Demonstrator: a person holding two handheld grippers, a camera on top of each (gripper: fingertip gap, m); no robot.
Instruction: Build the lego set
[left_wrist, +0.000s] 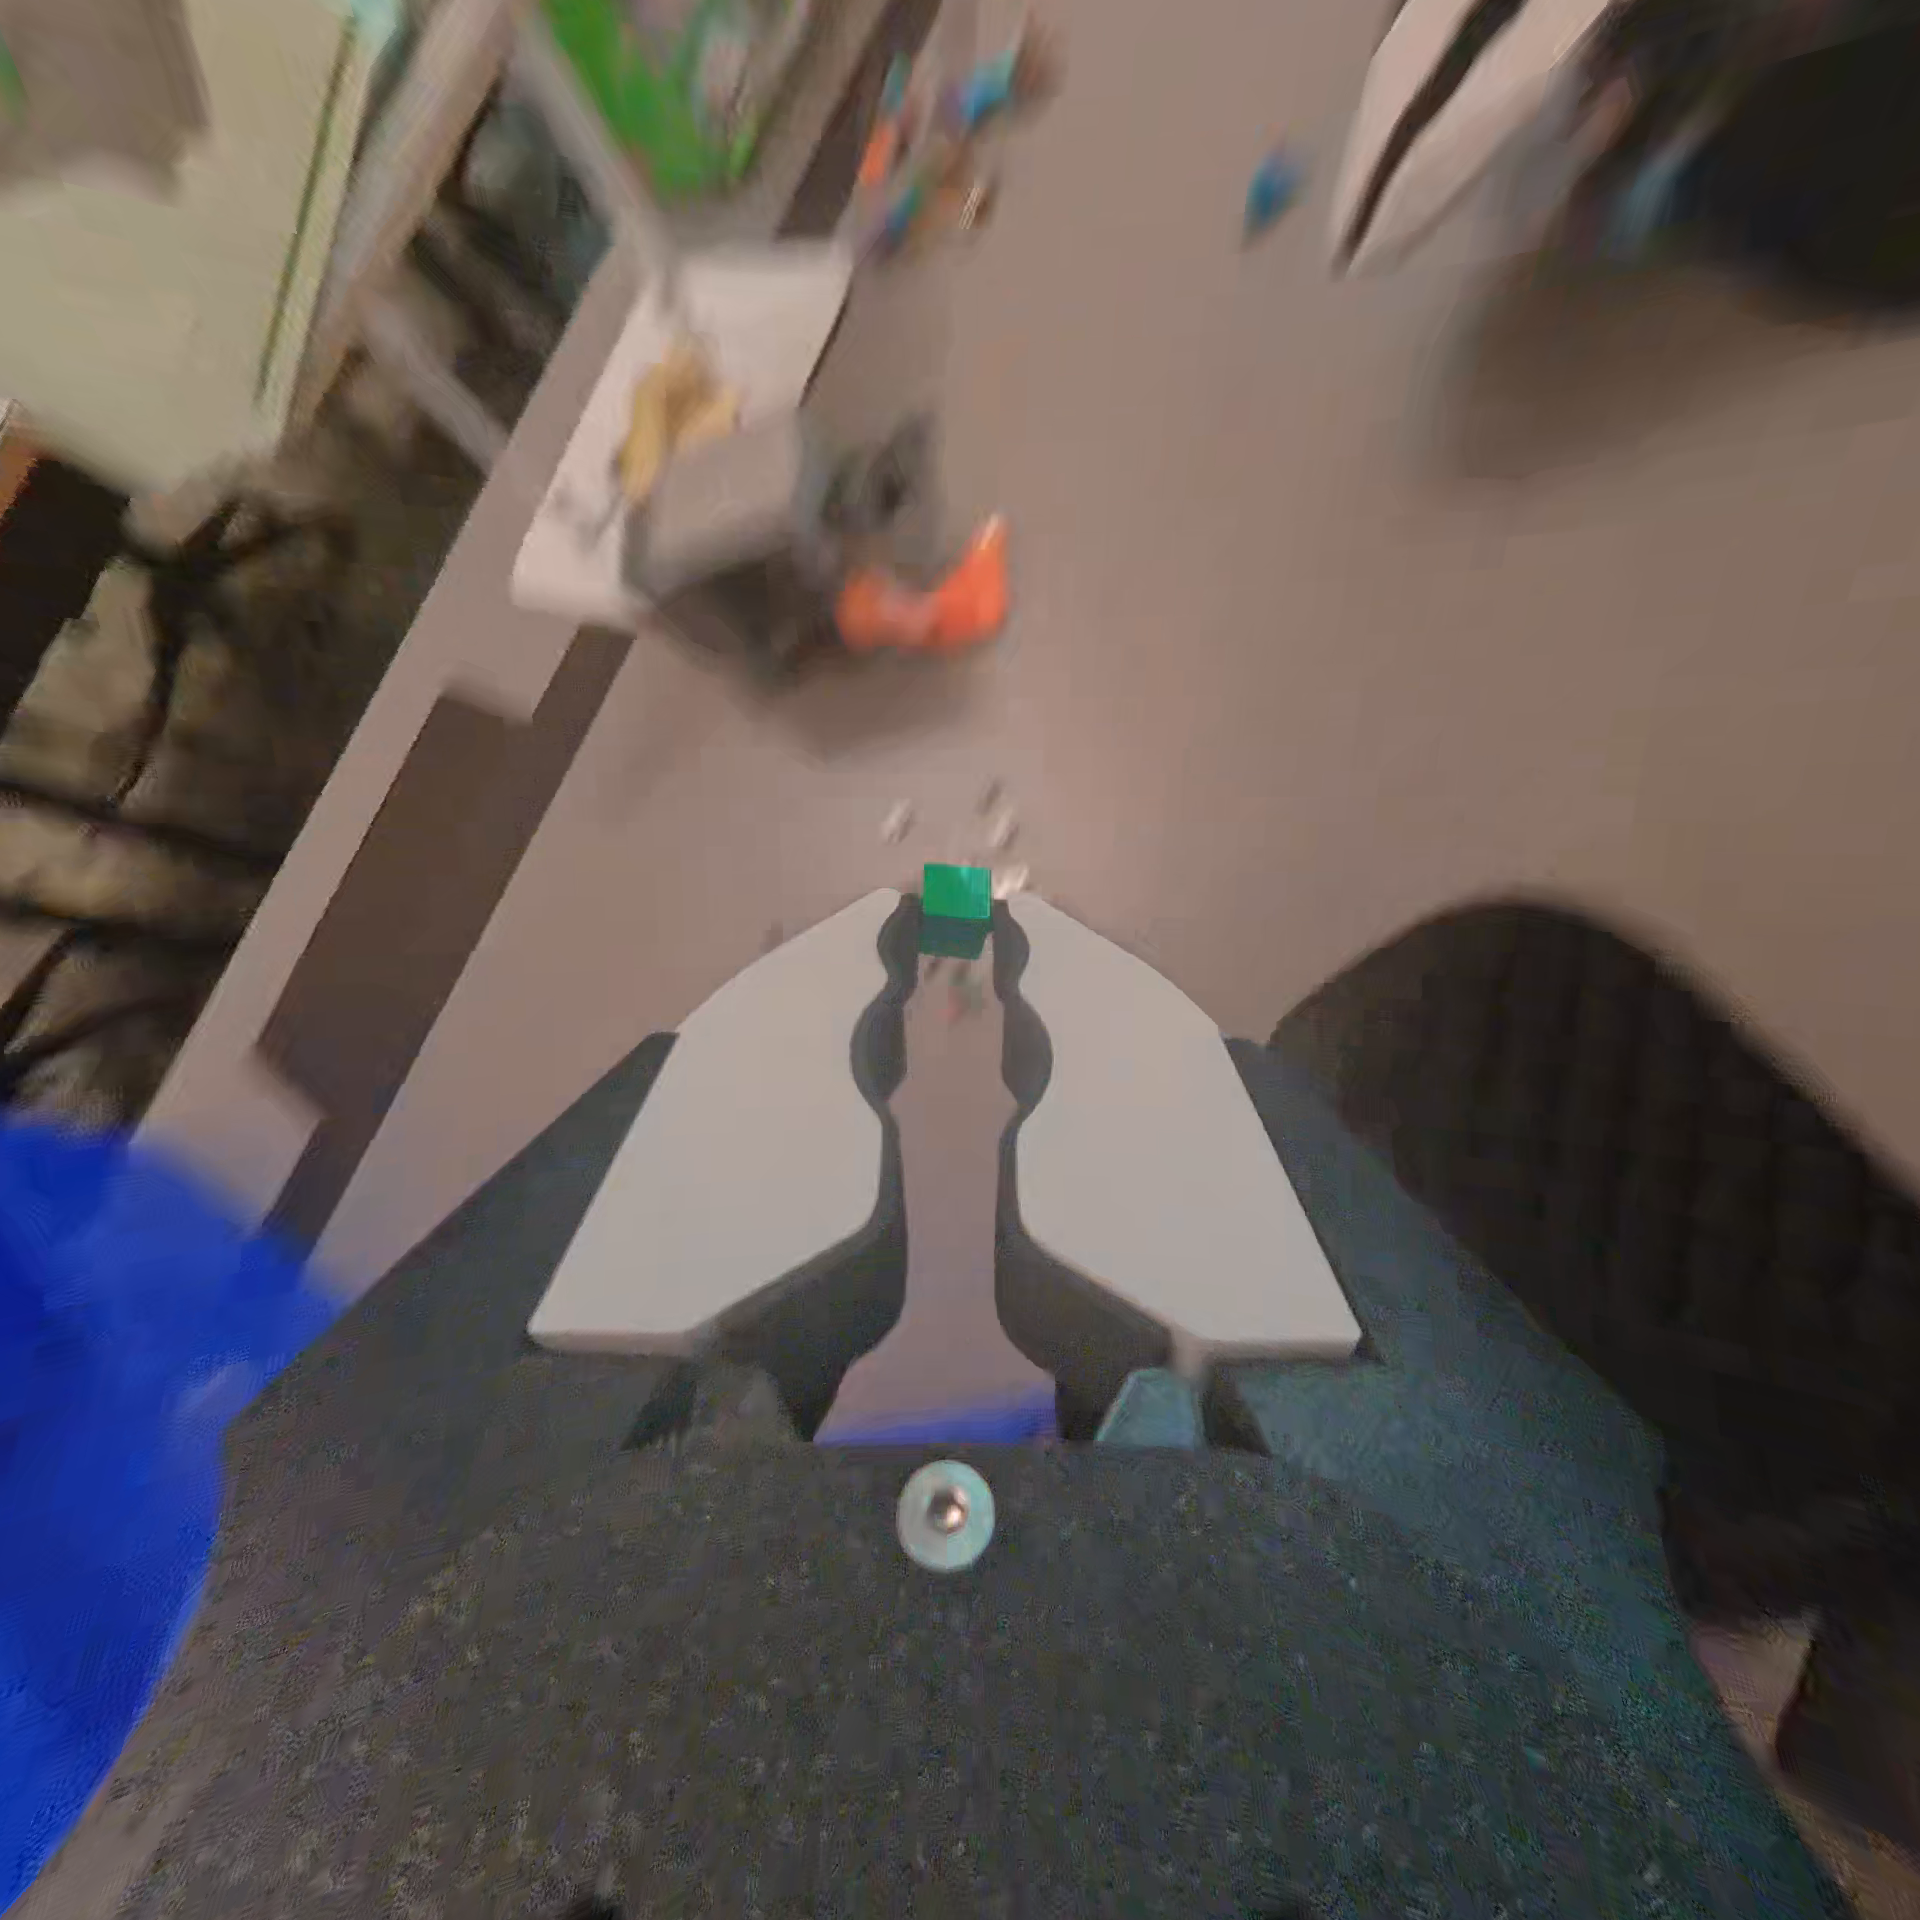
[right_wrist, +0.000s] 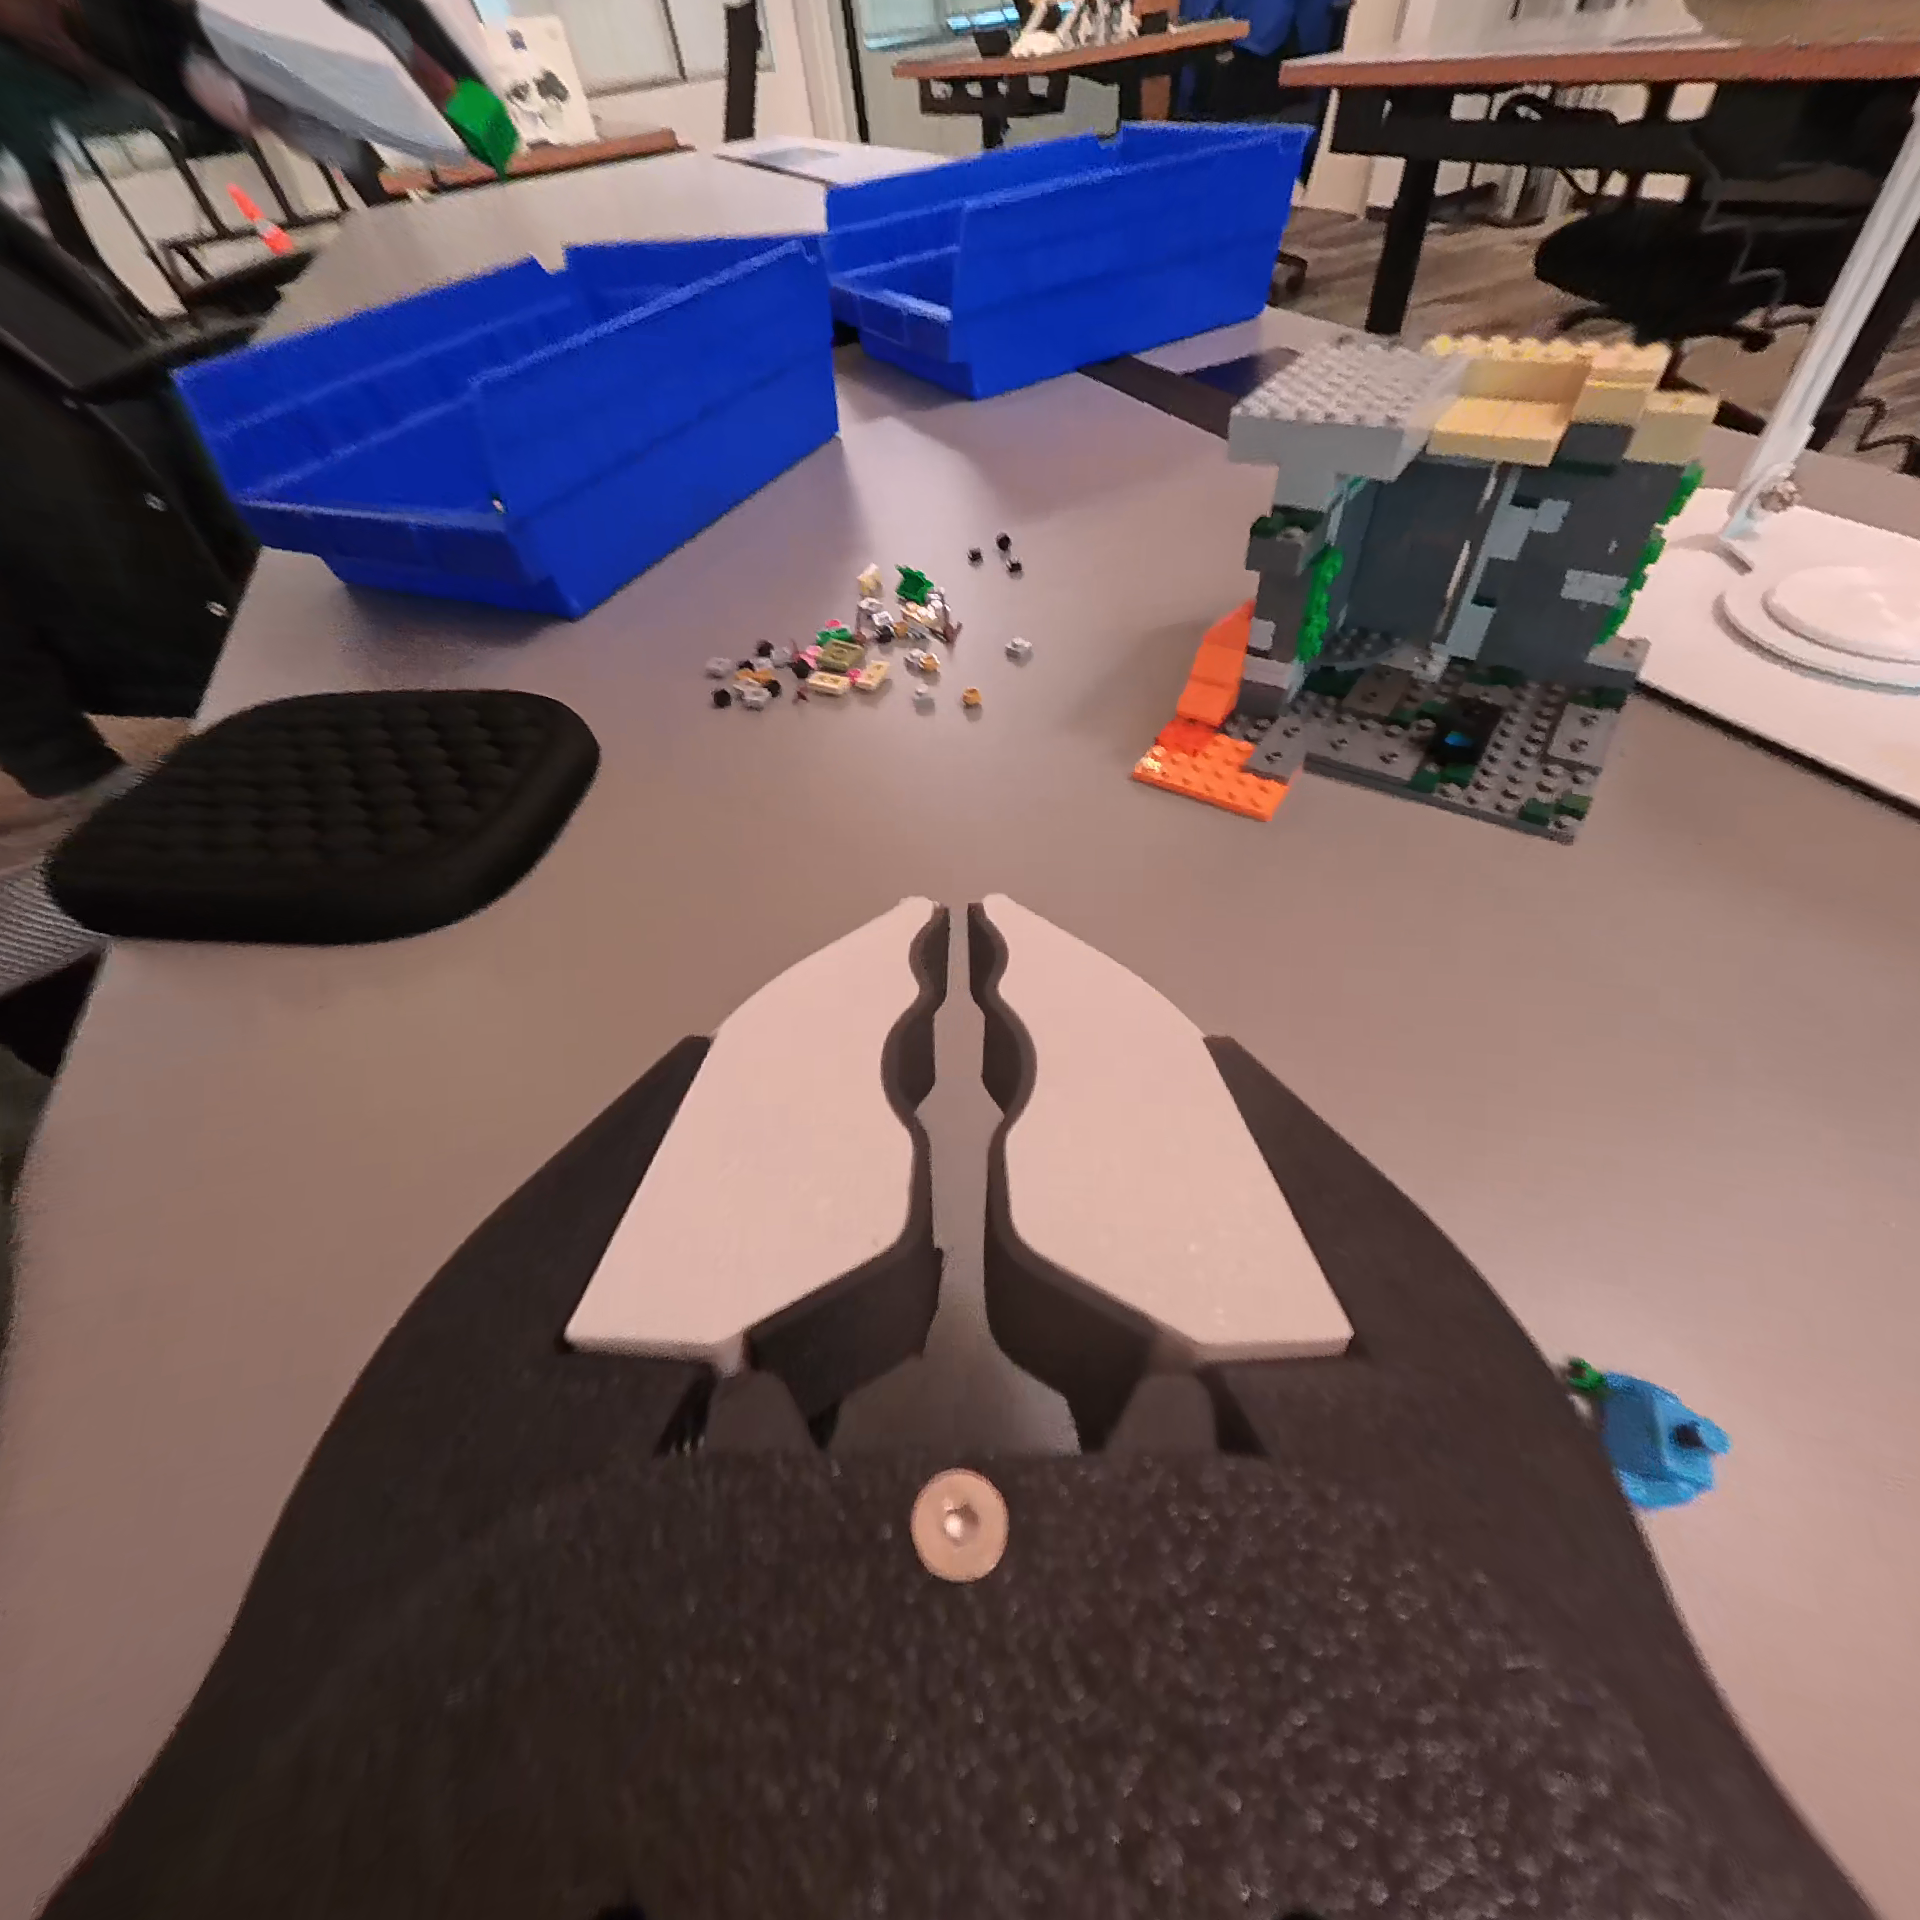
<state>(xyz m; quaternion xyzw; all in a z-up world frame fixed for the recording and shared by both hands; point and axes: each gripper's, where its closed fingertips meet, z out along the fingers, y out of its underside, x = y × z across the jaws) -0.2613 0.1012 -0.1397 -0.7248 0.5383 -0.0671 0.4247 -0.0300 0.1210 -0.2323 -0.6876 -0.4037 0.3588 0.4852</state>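
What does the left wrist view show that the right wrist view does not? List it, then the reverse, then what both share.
Only the left wrist view: the left tool from close up, its pads pressed on a green brick, held above the table.

Only the right wrist view: the right tool, nearly shut with nothing in it, two blue bins, a blue piece near the tool.

Both: the grey table, the brick model with its orange base, the scattered small pieces, the black pad, and the green brick.
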